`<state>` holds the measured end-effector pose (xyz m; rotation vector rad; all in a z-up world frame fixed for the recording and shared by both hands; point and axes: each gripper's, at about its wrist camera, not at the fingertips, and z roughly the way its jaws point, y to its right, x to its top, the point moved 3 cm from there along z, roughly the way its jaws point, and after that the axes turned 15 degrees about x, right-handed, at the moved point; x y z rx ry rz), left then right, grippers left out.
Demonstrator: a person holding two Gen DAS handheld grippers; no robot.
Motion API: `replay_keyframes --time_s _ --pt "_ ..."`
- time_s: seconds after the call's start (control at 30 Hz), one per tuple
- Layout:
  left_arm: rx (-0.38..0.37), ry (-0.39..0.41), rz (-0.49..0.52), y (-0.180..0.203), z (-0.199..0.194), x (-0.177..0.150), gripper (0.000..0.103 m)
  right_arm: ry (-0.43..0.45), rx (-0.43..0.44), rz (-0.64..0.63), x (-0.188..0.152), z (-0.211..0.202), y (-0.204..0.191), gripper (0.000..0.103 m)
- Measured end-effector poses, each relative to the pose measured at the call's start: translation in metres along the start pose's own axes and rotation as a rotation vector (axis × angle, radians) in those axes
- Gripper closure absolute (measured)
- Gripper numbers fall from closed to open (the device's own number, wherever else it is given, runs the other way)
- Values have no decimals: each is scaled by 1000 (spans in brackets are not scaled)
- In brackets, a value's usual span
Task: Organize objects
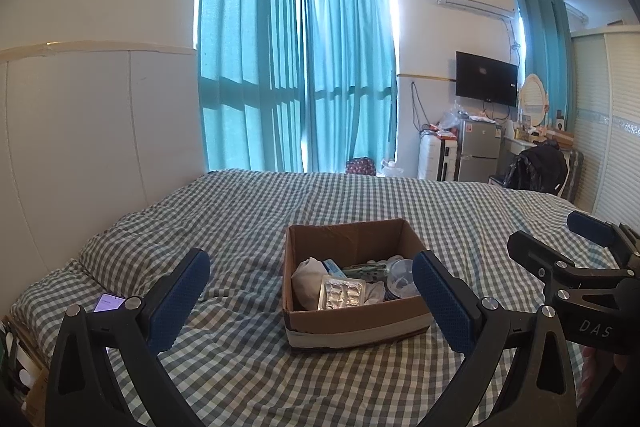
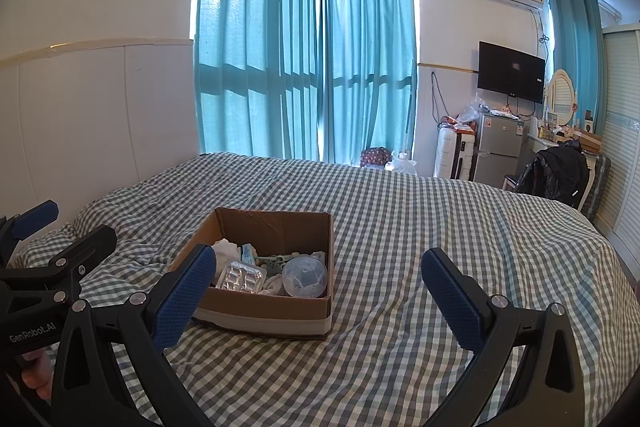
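From the left wrist, the left gripper [image 1: 310,301] is hovering with jaws spread, grasping nothing, short of the cardboard box [image 1: 352,325] sitting on the bed [image 1: 240,211]; its blister pack [image 1: 342,293] is leaning loosely and could slip.

From the right wrist, the right gripper [image 2: 318,293] is hanging released; a shove could be tipping the box [image 2: 276,315] on soft bedding.

Open bedspread [image 2: 400,267] all round, cardboard box [image 1: 352,323] top unobstructed

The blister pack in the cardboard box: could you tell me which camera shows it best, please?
The left wrist view: the blister pack stands unobstructed in the cardboard box. In the right wrist view it is smaller, beside a finger of the right hand-held gripper.
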<state>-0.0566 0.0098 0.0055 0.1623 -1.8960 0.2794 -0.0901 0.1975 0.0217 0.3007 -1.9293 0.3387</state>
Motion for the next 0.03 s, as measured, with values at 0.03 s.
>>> replay_keyframes --time_s 0.03 --pt "4 3 -1 0 0 0 0 1 0 0 0 0 0 0"
